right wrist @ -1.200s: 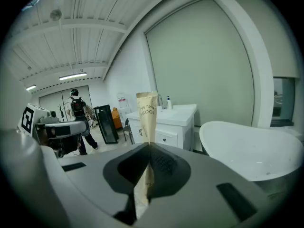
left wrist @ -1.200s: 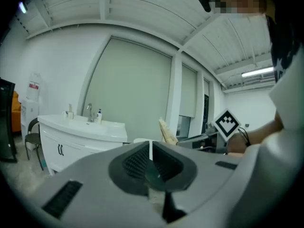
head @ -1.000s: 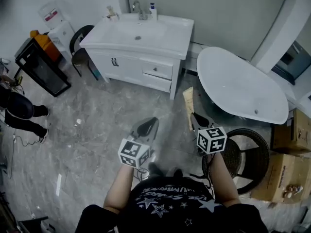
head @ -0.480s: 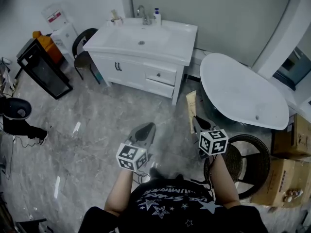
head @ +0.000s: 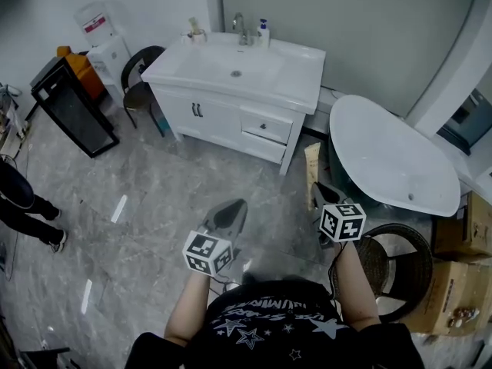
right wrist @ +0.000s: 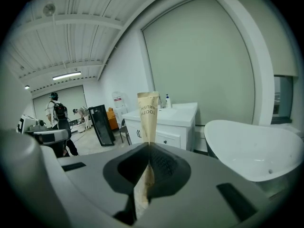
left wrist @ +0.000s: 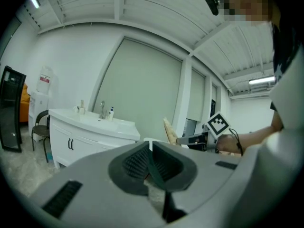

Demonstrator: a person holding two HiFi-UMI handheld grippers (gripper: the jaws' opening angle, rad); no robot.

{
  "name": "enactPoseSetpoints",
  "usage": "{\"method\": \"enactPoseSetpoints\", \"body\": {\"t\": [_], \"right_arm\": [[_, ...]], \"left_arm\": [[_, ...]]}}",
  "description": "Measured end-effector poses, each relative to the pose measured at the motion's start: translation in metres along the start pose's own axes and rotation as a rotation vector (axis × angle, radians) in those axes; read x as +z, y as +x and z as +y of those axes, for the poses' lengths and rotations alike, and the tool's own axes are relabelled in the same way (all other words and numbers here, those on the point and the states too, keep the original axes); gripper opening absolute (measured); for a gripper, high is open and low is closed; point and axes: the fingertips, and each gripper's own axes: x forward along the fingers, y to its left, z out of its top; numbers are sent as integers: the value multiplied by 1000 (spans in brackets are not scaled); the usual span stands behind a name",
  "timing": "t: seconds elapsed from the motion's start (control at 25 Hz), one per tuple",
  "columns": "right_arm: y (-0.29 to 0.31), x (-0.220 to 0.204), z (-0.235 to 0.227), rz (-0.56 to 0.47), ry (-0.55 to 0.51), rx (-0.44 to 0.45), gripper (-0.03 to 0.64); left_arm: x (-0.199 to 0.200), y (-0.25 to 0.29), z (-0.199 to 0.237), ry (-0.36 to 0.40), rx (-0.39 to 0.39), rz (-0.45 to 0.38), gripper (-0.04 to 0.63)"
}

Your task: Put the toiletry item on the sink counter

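Note:
A tan toothbrush packet (right wrist: pixel 148 114) stands upright in my right gripper (right wrist: pixel 148 146), whose jaws are shut on its lower part. In the head view the same packet (head: pixel 312 166) sticks forward from the right gripper (head: pixel 320 196), over the floor between the vanity and the tub. The white sink counter (head: pixel 296 71) lies well ahead; a faucet (head: pixel 241 28) and a small bottle (head: pixel 263 31) stand at its back edge. My left gripper (head: pixel 228 215) is held beside the right one, lower left, shut with nothing in it. In its own view the jaws of the left gripper (left wrist: pixel 149 148) meet.
A white bathtub (head: pixel 392 160) lies right of the vanity. A black chair (head: pixel 142 83), a black cabinet (head: pixel 73 110) and a water dispenser (head: pixel 104 44) stand to its left. A person's legs (head: pixel 23 206) show at far left. A wicker basket (head: pixel 396 256) and cardboard boxes (head: pixel 461 229) sit at right.
The view has shifted so the vanity and tub sit lower and further right. Both grippers keep their pose, the packet still held. The person at left has moved down the frame.

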Motion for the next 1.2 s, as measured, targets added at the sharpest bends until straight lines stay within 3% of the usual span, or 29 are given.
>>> {"method": "enactPoseSetpoints", "body": {"t": [0.44,0.64,0.96,1.2], "right_arm": [[48,7,0,28,2,9,17],[95,15,-18,49,-16,51,17],[173,66,-73,43,3,100,17],[211,94,-110,61,-39,117,17]], "left_arm": [[-6,12,43,-18,-9,32,31],[-4,45,62,-8,14,48,32],[20,124,94,0,64,67,32],[35,176,108,-18,102,62,32]]}}
